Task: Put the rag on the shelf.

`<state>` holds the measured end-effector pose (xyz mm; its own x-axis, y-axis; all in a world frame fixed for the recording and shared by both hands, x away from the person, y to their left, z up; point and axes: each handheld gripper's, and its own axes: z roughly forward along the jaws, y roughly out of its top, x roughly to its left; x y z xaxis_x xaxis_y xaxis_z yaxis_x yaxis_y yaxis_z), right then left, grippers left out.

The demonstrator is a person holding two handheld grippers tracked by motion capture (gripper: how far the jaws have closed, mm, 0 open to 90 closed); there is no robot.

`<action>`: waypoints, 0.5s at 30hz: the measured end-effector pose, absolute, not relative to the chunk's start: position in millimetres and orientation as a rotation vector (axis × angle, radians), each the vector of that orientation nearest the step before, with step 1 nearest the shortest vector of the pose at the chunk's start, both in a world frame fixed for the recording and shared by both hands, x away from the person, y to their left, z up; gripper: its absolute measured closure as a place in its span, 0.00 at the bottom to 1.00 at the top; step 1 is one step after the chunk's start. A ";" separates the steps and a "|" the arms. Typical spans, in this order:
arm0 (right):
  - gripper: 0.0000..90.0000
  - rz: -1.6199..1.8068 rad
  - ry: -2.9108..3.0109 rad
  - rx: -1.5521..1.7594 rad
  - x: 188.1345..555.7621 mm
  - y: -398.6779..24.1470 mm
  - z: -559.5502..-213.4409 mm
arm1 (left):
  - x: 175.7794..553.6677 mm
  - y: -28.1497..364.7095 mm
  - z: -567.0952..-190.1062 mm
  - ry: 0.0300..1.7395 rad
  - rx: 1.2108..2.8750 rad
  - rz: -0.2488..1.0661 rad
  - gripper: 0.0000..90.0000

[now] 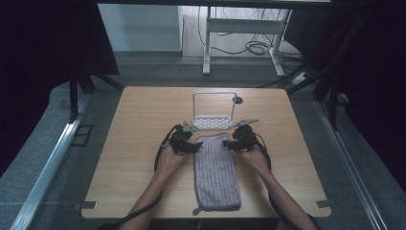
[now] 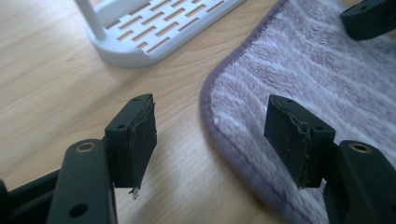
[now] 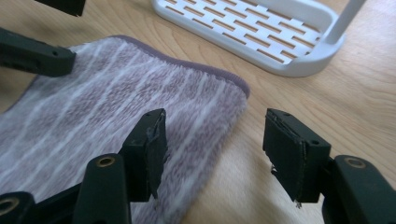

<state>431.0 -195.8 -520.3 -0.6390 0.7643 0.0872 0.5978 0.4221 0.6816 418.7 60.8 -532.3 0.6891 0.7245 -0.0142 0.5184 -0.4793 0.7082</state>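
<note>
A grey-purple striped towel (image 1: 216, 172) lies folded lengthwise on the wooden table (image 1: 134, 158), its far end towards a white slotted rack (image 1: 214, 120). My left gripper (image 1: 191, 146) stands open at the towel's far left corner, one jaw over the wood and the other over the towel's edge (image 2: 233, 140). My right gripper (image 1: 231, 144) stands open at the far right corner, its left jaw over the towel (image 3: 93, 121) and its right jaw over bare wood. Nothing is held. The rack (image 3: 261, 32) lies just beyond both grippers, and its base (image 2: 154, 28) lies ahead of the left one.
The white rack has an upright wire frame (image 1: 214, 94) behind its base. A small dark disc (image 1: 238, 100) sits on the table beside the rack. Bare wood spreads left and right of the towel. Beyond the table stand a desk frame (image 1: 242, 28) and cables on the floor.
</note>
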 end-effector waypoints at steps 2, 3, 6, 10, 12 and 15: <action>0.47 1.025 2.446 1.196 433.0 -194.3 -522.5 | 420.2 58.5 -534.8 0.949 2.197 0.376 0.37; 0.48 1.012 2.449 1.201 434.4 -192.5 -524.4 | 421.2 56.0 -537.3 0.954 2.207 0.380 0.37; 0.57 0.999 2.473 1.174 436.1 -188.1 -529.5 | 422.6 56.0 -539.6 0.964 2.181 0.313 0.47; 0.83 0.993 2.510 1.112 431.3 -182.8 -529.2 | 418.3 52.5 -537.1 0.949 2.193 0.277 0.67; 0.87 0.989 2.514 1.098 429.9 -181.5 -528.7 | 417.7 51.7 -536.5 0.944 2.194 0.256 0.76; 0.91 0.968 2.504 1.052 424.4 -178.6 -523.4 | 415.6 50.1 -534.2 0.938 2.205 0.256 0.88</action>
